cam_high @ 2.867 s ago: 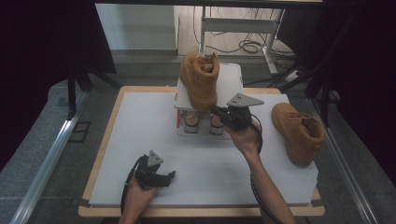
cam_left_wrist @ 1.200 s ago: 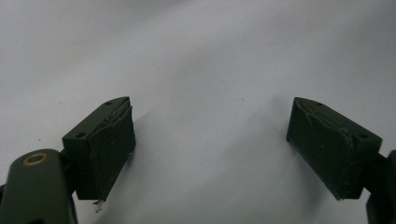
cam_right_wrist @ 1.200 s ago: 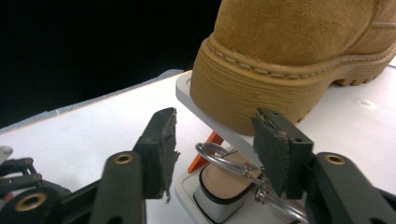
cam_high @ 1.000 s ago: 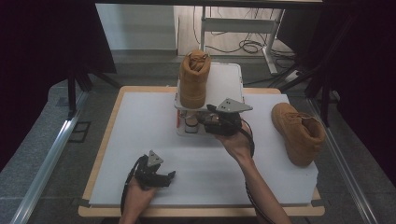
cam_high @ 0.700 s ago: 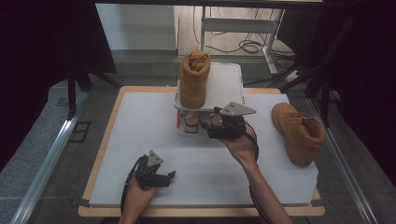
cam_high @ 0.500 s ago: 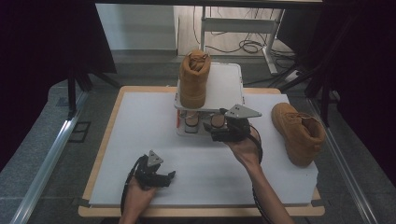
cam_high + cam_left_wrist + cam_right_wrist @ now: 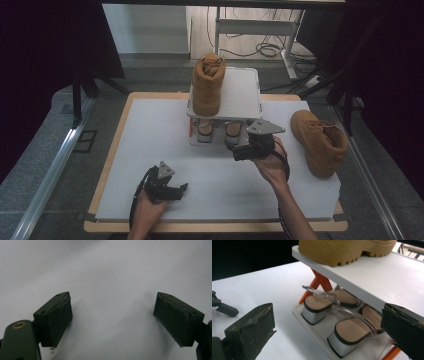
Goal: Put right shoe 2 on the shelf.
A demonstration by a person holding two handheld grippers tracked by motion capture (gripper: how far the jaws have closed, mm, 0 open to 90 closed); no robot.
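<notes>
A white two-shelf shoe rack stands at the back middle of the table. One tan boot stands on its top shelf, and its ridged sole shows in the right gripper view. Two clear-strapped sandals sit on the lower shelf; the near sandal lies just beyond my right gripper's jaws. My right gripper is just in front of the rack, and its jaws have just been opening, with nothing between them. My left gripper rests open over bare table near the front edge.
A second tan boot lies on the table at the right, beside my right hand. The white tabletop has a wooden rim. Metal rails run along the floor on both sides, and cables lie behind the table.
My right gripper has drawn back from the rack's lower shelf toward the near right, and its jaws have spread apart. The left gripper has stayed put.
</notes>
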